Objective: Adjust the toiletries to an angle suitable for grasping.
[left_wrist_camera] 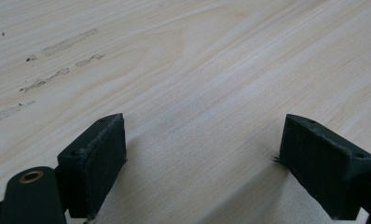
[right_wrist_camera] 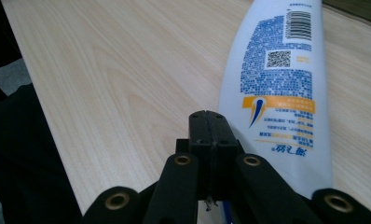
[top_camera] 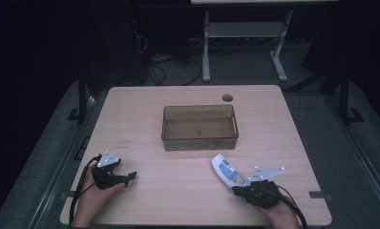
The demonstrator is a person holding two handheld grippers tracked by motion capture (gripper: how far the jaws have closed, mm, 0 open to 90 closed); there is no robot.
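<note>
Two tongs were out on the table (top_camera: 145, 109), one in each hand. The left tongs (top_camera: 131, 177) rested low at the near left of the wood, jaws spread wide with bare tabletop between them. The right tongs (right_wrist_camera: 208, 133) sat at the near right with jaws pressed together and nothing between them, the tips just beside the one white bottle (top_camera: 228, 170). That bottle (right_wrist_camera: 279, 88) lay flat on the table, label up, in front of a single clear brown tub (top_camera: 200, 137) standing mid-table, apart from the bottle.
</note>
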